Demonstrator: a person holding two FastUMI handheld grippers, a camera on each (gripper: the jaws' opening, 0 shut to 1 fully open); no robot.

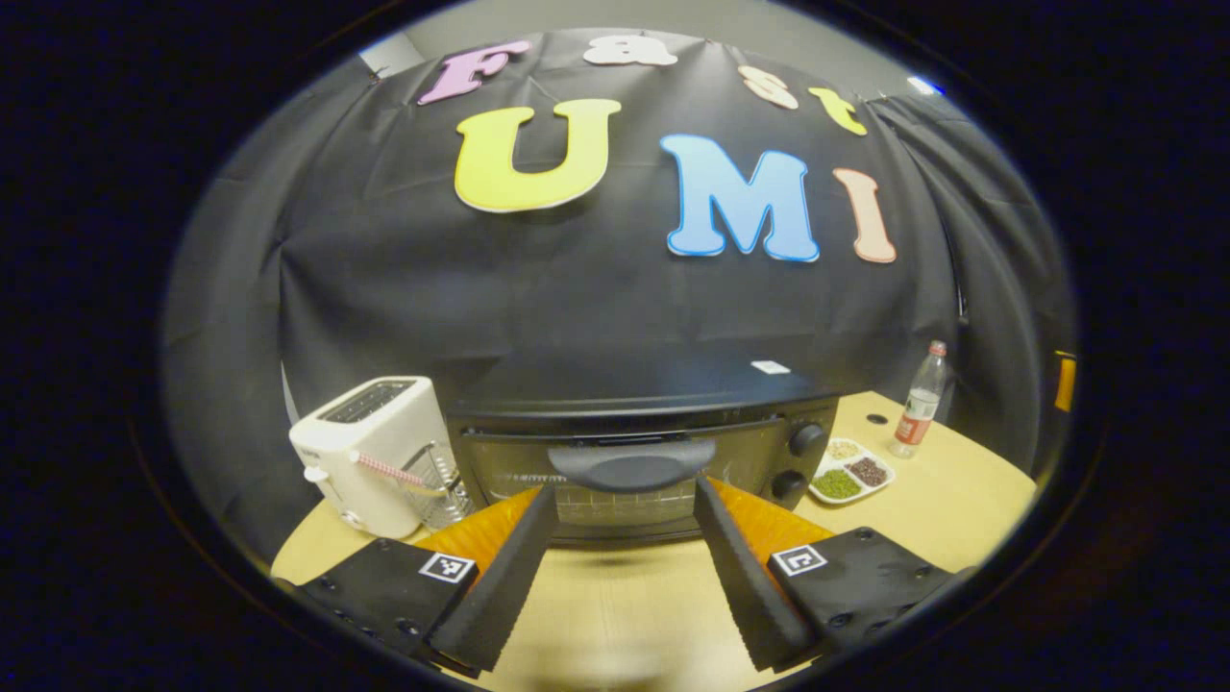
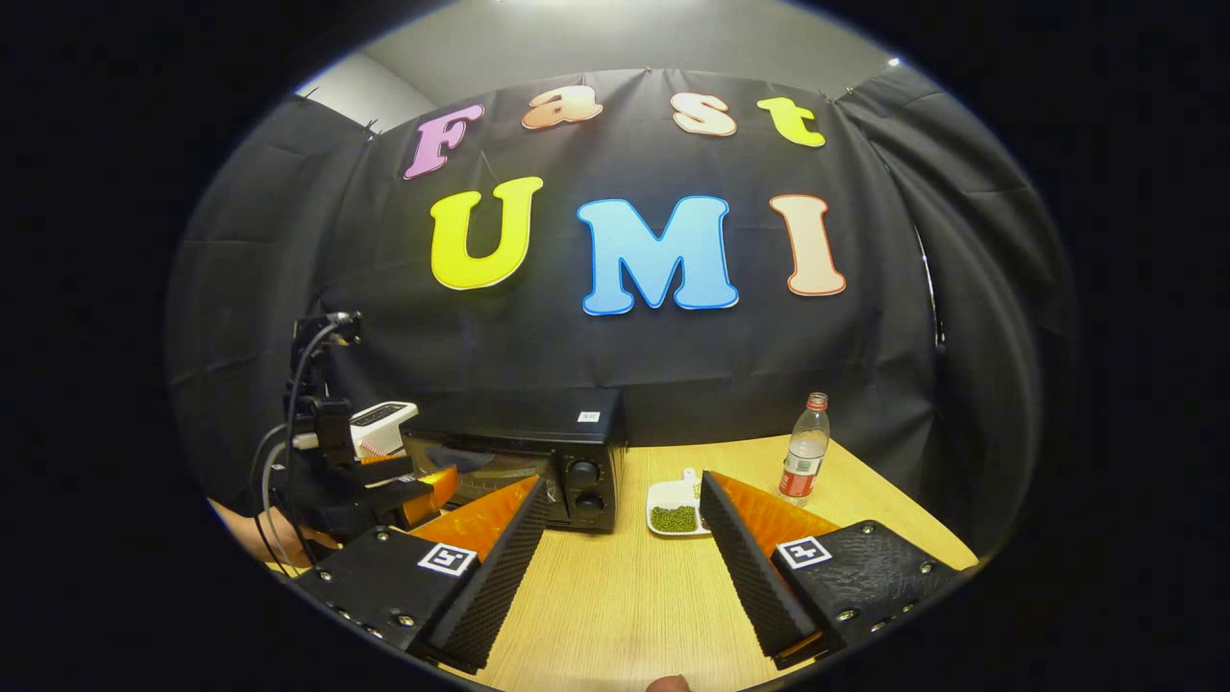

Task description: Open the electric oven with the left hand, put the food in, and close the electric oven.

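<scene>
Pale wood grain is running across the desk [image 1: 961, 500] beneath both tools. In the left gripper view, the left gripper [image 1: 625, 562] is hovering low over the desk with its jaws spread wide, pinching nothing, and the gap between them is lining up with the dark handle [image 1: 632, 464] of the electric oven [image 1: 634, 452] just ahead; the tips are sitting close to the oven's front, but whether they are touching it cannot be told. The oven's glass door is standing closed, with two round knobs [image 1: 805, 439] stacked on its right side. Just to the oven's left a white toaster [image 1: 370, 452] is sitting, with a red-and-white striped straw and a wire rack [image 1: 437, 476] leaning against its side. To the oven's right a divided white dish [image 1: 850, 471] is holding green, dark and pale grains, and farther back a plastic bottle [image 1: 921, 404] with a red label is standing upright near the desk's far edge. In the right gripper view, the right gripper [image 2: 623, 567] is also hanging above the desk with its jaws wide apart and empty, well apart from the oven [image 2: 538, 466], which is lying ahead and to the left. The dish of green beans [image 2: 675, 507] is resting between the fingers' far ends, and the bottle [image 2: 803, 447] is standing beyond it.
</scene>
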